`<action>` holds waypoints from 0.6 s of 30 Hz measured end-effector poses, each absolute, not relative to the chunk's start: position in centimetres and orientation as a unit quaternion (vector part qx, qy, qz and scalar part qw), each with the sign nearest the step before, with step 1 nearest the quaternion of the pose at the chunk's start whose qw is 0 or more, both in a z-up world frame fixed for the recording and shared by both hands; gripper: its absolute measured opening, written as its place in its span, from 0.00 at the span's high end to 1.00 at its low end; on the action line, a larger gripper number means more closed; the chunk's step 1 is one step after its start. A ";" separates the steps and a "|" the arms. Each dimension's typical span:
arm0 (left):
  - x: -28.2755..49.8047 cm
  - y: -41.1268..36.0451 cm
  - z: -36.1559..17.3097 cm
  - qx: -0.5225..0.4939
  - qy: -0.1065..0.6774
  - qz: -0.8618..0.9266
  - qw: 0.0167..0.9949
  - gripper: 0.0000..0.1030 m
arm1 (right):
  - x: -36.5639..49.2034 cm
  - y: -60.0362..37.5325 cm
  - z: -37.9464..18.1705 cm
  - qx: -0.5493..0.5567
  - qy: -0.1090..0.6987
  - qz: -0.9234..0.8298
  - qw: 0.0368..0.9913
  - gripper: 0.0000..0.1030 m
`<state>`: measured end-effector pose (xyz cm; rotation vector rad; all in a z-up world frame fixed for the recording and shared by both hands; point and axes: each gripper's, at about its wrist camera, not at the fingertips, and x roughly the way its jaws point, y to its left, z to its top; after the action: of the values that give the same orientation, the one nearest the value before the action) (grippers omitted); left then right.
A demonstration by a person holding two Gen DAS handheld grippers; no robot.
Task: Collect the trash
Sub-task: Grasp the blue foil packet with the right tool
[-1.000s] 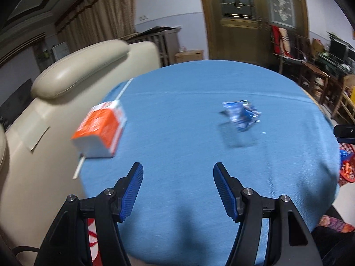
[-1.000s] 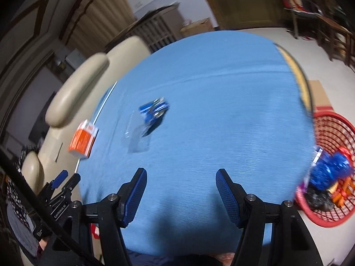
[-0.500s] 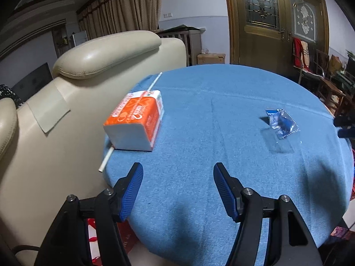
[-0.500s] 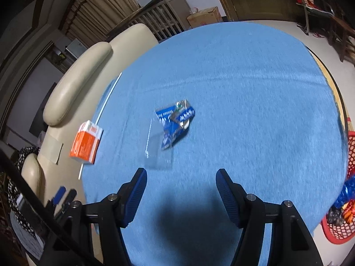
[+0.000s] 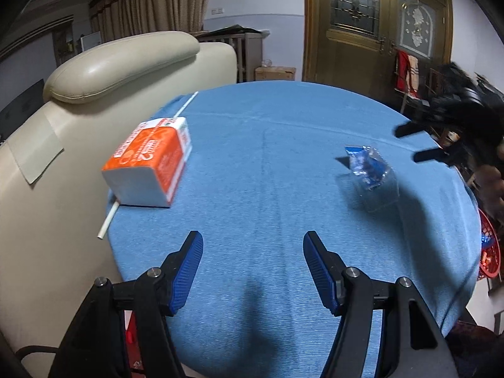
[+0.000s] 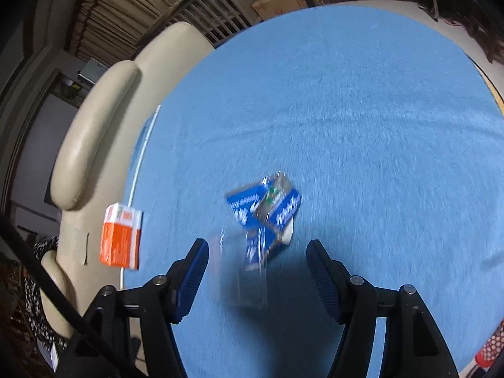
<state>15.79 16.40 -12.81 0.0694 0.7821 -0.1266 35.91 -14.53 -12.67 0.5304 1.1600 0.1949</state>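
Note:
A crumpled blue and clear plastic wrapper (image 6: 264,217) lies on the round table with a blue cloth (image 6: 362,126). My right gripper (image 6: 256,252) is open and hovers right over its near end, the wrapper between and just beyond the fingers. In the left wrist view the wrapper (image 5: 368,170) lies to the right, with the right gripper (image 5: 422,143) above it. An orange and white carton (image 5: 148,160) lies at the table's left edge on a white straw (image 5: 108,220). My left gripper (image 5: 252,263) is open and empty over the table's near edge.
A cream leather armchair (image 5: 94,72) stands against the table's left side. A red basket (image 5: 488,252) with trash sits on the floor to the right. Wooden doors (image 5: 371,25) and chairs stand beyond the table.
My right gripper has moved down and forward to the wrapper, which now sits between its fingers. My left gripper has drifted slightly; the carton looks nearer.

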 end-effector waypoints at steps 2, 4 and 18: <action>15.9 16.1 -13.0 0.029 0.385 -0.072 0.919 0.35 | 37.4 -14.2 -13.3 0.245 0.557 0.087 0.789 0.33; 16.1 15.9 -13.2 0.029 0.390 -0.077 0.917 0.34 | 38.8 -13.6 -13.9 0.239 0.569 0.084 0.782 0.33; 17.2 17.0 -14.1 0.017 0.404 -0.077 0.911 0.34 | 43.2 -6.0 -16.8 0.070 0.617 0.060 0.782 0.24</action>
<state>17.16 17.02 -14.06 0.0353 0.8334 -0.1597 43.21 -6.03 -16.77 0.1520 1.3322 0.1303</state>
